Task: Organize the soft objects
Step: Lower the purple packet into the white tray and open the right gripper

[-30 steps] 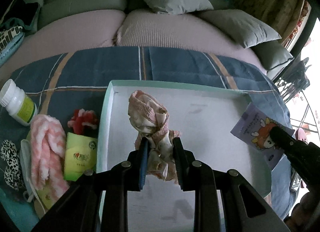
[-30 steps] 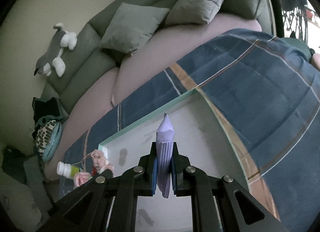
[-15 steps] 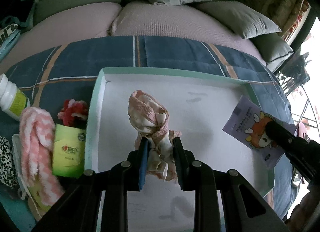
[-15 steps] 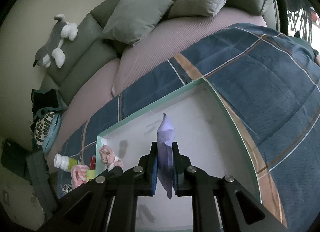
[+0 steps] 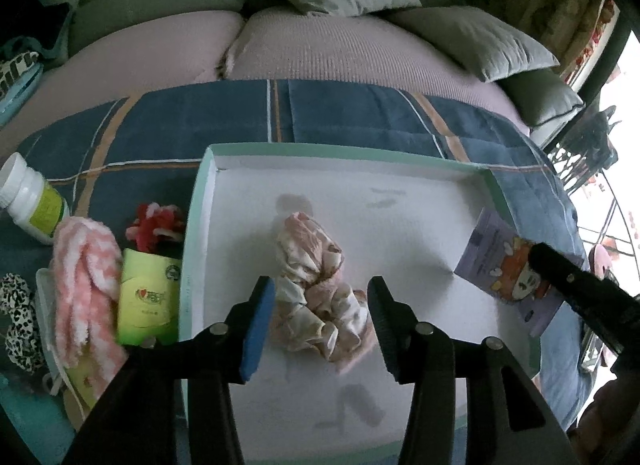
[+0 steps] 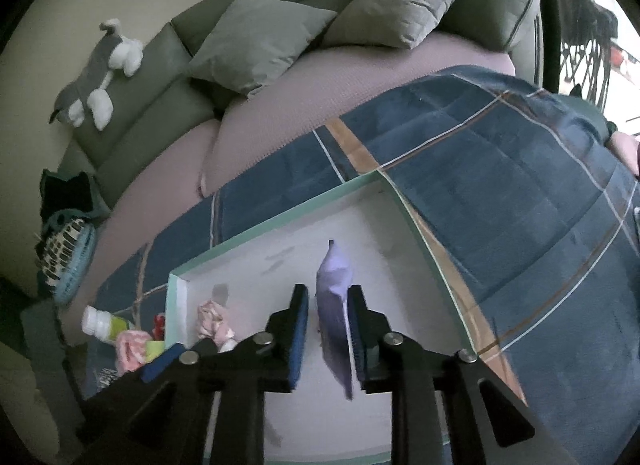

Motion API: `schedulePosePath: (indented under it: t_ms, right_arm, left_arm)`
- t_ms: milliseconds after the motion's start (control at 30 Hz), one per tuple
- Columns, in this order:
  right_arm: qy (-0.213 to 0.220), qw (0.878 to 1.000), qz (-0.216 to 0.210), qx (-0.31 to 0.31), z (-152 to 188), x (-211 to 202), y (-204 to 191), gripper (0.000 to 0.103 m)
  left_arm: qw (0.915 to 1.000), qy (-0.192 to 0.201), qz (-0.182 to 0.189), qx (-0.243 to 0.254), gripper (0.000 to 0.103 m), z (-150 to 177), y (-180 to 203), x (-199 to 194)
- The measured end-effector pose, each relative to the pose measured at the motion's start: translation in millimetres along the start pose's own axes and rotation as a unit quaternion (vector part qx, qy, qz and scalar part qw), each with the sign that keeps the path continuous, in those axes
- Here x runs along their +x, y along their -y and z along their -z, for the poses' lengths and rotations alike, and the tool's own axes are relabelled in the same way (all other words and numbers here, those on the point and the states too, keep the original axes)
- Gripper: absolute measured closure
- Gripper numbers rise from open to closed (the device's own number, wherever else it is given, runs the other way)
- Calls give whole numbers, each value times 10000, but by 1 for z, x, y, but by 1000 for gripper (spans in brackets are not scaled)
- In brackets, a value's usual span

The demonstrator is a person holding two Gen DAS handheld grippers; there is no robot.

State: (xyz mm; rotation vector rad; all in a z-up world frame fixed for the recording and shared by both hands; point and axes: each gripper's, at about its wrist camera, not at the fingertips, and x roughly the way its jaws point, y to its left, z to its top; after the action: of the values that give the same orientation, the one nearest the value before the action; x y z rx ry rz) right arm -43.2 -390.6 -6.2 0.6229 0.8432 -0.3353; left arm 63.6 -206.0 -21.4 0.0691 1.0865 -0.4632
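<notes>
Pink cloth (image 5: 316, 289) lies between left gripper's (image 5: 322, 325) spread fingers (right gripper (image 6: 328, 333) parted around purple packet (image 6: 335, 305)).

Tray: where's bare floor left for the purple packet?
Bare white floor lies between the pink scrunchie and the tray's far wall, and from the scrunchie right toward the purple packet. Crowded: outside the left rim, around the green pack.

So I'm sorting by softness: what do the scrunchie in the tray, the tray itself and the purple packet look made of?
The scrunchie looks like thin woven fabric, matte, pink and cream, bunched into soft gathers. The tray looks like rigid cardboard: flat white floor, thin straight mint walls. The purple packet looks like printed plastic film or coated paper, smooth and flat with a cartoon print; which one is unclear.
</notes>
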Motion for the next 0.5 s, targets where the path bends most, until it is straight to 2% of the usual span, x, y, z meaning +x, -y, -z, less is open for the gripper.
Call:
schedulePosePath:
  t_ms: [100,167,233,367,433,500]
  right_arm:
    - [-42,9997,153,-189,2,2,-7,80]
    - [-134,9992,162,-346,5,5,-13,78]
    - [-209,9984,265,-460,7,7,-18,71]
    - [-310,9961,521,-643,12,10,-24,65]
    - [-316,9951,606,-711,12,9,-26,56]
    - [-284,9938,695,-817,13,7,-29,52]
  left_arm:
    - [9998,48,-15,-183,49,-1,-9,-6]
    - [9994,90,-51,-339,30,-2,-18,-10]
    - [9986,144,-125,-503,29,-3,-28,-13]
    - [9968,152,-289,-729,28,-3,-45,-17]
    - [9959,150,-351,-823,27,-2,-52,-17]
    - [9951,168,-422,-877,24,-2,-58,-18]
